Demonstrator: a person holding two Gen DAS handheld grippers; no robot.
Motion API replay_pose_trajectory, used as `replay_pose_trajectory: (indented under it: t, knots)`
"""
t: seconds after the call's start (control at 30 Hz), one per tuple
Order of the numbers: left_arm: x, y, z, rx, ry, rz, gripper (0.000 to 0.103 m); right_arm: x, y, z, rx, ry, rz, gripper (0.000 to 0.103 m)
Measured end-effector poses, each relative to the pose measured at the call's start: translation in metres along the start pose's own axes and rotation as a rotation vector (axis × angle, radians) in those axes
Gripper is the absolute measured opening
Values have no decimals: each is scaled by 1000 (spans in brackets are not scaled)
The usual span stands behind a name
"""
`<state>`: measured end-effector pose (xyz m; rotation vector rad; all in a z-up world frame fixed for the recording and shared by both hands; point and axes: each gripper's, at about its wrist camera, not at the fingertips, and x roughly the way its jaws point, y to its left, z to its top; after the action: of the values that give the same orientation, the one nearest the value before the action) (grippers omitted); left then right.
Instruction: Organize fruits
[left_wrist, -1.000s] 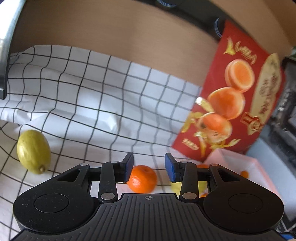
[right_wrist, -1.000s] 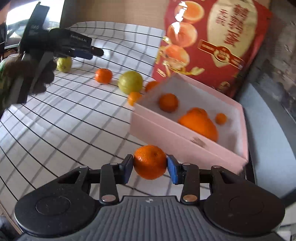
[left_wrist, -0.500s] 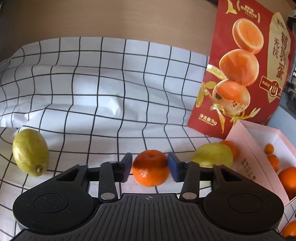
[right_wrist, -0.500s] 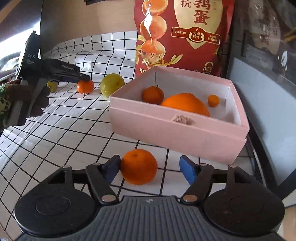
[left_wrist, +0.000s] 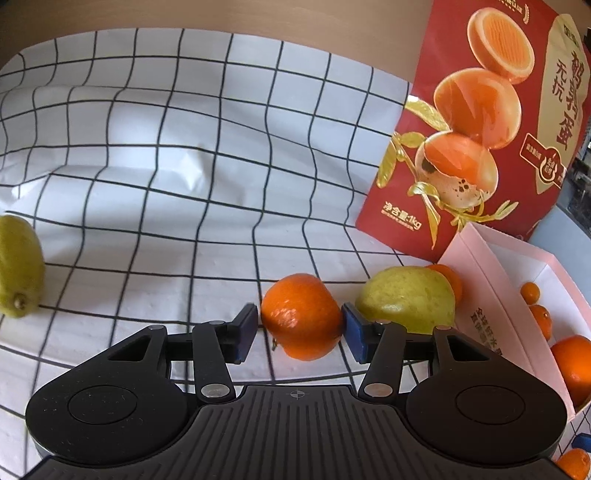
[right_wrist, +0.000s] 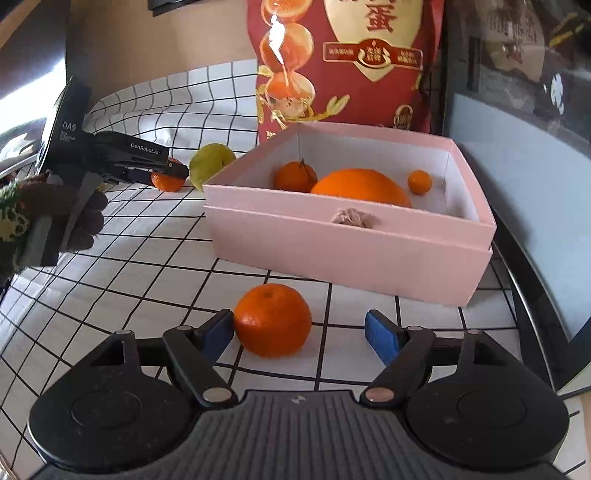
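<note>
My left gripper (left_wrist: 299, 334) is shut on a mandarin (left_wrist: 301, 315) on the checked cloth; it also shows in the right wrist view (right_wrist: 168, 173). A yellow-green pear (left_wrist: 406, 299) lies just to its right, beside the pink box (left_wrist: 476, 280). A lemon (left_wrist: 18, 269) lies at the far left. My right gripper (right_wrist: 299, 332) is open around another mandarin (right_wrist: 272, 319) that rests on the cloth in front of the pink box (right_wrist: 351, 247). The box holds a large orange (right_wrist: 360, 186), a mandarin (right_wrist: 294, 176) and a small kumquat (right_wrist: 419, 181).
A red egg-picture bag (right_wrist: 343, 62) stands behind the box. Another orange fruit (left_wrist: 448, 275) sits behind the pear. The table's dark edge (right_wrist: 532, 280) runs close along the right of the box. The checked cloth (left_wrist: 166, 166) rises in folds at the back.
My right gripper lowered its mandarin to the cloth and opened, letting it go. My left gripper moved forward and closed on the mandarin near the pear.
</note>
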<state>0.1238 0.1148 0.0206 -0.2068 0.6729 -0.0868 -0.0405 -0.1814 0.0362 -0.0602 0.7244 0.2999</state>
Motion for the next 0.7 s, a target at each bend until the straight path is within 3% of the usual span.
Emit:
replay_pose_trajectory:
  t: [0.17, 0.3, 0.47, 0.7]
  knots:
    - [-2, -6, -6, 52, -14, -9, 50, 0, -4, -1, 32, -4, 9, 81]
    - [-8, -1, -9, 28, -11, -27, 50, 1, -5, -1, 38, 0, 17, 82]
    - [-34, -1, -27, 53, -46, -25, 50, 0, -7, 0, 49, -7, 23, 83]
    - [-102, -10, -66, 62, -98, -157, 50, 1, -7, 0, 56, -4, 30, 84]
